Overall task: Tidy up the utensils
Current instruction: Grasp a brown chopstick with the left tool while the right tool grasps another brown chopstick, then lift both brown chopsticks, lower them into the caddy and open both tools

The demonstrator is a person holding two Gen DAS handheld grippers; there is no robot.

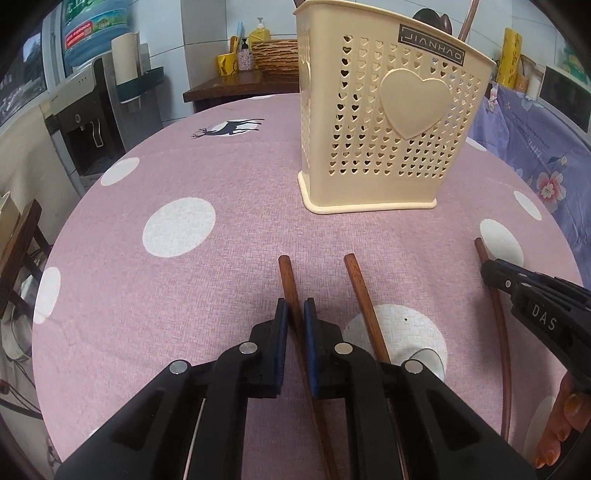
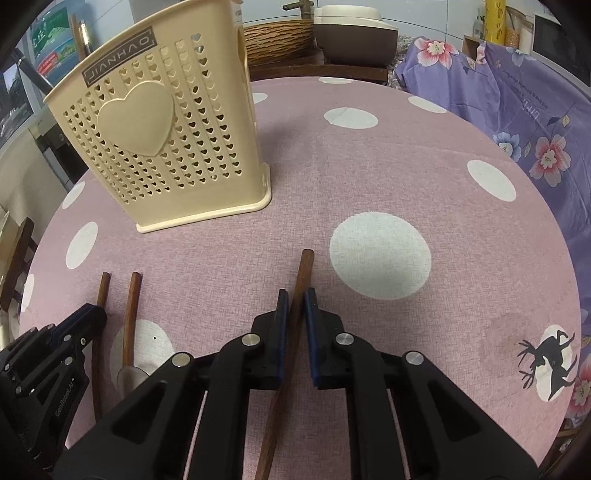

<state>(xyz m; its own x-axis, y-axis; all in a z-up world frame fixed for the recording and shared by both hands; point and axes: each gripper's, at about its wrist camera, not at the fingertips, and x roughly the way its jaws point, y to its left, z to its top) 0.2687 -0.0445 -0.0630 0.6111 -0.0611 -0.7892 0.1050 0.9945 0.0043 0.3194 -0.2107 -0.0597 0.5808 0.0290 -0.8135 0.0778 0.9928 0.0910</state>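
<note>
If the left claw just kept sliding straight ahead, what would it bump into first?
Probably the cream utensil basket, standing ahead slightly right of the left gripper; only pink tablecloth lies between, though depth is unclear.

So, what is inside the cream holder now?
Above the rim of the cream holder, a dark rounded utensil top and a thin brown handle stick out. The perforated wall hides their lower parts.

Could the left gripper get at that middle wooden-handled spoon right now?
Probably not as things stand: the left gripper already straddles another wooden stick. The spoon lies just right of it, uncovered.
</note>
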